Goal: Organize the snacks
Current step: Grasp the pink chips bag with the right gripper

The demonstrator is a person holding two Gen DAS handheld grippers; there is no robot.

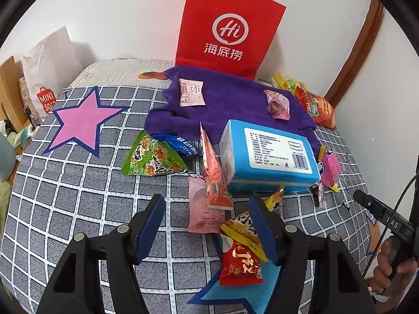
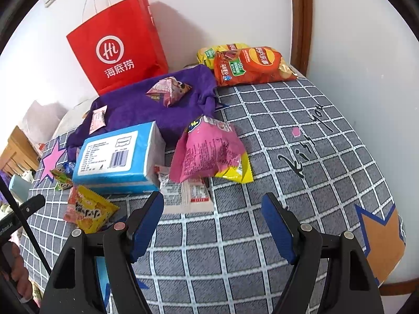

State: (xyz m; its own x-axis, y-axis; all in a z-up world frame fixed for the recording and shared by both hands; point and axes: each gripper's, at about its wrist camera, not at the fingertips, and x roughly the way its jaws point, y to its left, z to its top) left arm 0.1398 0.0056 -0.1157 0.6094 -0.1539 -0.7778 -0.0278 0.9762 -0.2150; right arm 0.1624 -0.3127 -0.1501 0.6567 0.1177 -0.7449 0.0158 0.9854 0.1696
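Broadly, a grey checked bed cover [image 2: 262, 136] printed with stars is recorded as the work surface, bounded by a white wall at the back and right. A red paper bag [image 1: 230, 26] is stood upright against the wall; its contents cannot be seen. A purple towel [image 1: 230, 104] is spread before it, on which a white sachet [image 1: 191, 91] and a pink pyramid packet [image 1: 278, 104] are laid. A blue tissue box [image 1: 267, 154] is set at the towel's near edge, a pink snack bag [image 2: 207, 150] just beside it. Orange and yellow crisp bags [image 2: 251, 64] are lodged near the far right edge, fully shown only by the right wrist view. A green triangular packet [image 1: 154, 157], a pale pink packet [image 1: 203, 206] and a red packet [image 1: 241, 264] are shown clearly only by the left wrist view, as is a white shopping bag [image 1: 49, 73] beyond the left edge. Bare cover is left at the near right and near left. The left gripper [image 1: 207, 233] is held wide apart above the pale pink packet, nothing clasped. The right gripper [image 2: 212, 227] is likewise spread wide over bare cover, gripping nothing.
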